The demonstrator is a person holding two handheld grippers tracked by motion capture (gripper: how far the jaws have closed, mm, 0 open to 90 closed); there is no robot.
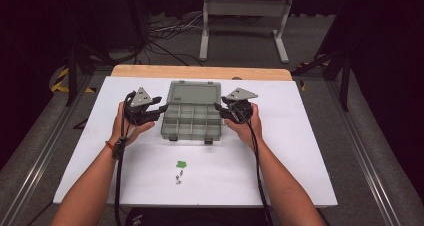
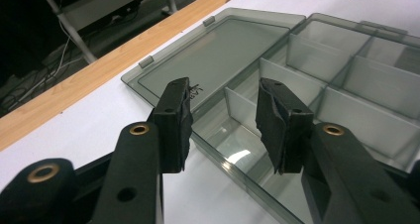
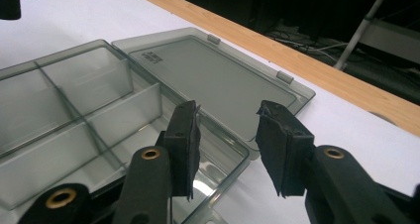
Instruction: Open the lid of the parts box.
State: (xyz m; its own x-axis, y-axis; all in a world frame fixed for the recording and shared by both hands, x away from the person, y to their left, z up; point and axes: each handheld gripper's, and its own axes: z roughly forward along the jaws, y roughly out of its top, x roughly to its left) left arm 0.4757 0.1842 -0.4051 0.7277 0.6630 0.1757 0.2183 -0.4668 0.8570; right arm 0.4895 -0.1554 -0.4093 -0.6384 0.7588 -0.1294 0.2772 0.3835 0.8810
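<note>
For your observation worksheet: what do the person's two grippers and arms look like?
Each gripper, left gripper and right gripper, is black with two jaws, brass-ringed holes, a grey three-cornered plate on top and a trailing black cable. The forearms are bare; a red band circles the left wrist.

The small metal bits (image 1: pixel 178 178) near the green piece (image 1: pixel 181 163) are too tiny to identify.

- The compartment box (image 1: pixel 192 117) is showing smoky, see-through grey, lid (image 1: pixel 194 92) included.
- The table (image 1: pixel 150 161) under it is showing plain white, with a light wood strip (image 1: pixel 200 72) behind the box.
- Both grippers, left (image 1: pixel 161 107) and right (image 1: pixel 218 107), are looking black with brass-coloured rivets.
- A small green piece (image 1: pixel 181 163) is lying in front of the box.
</note>
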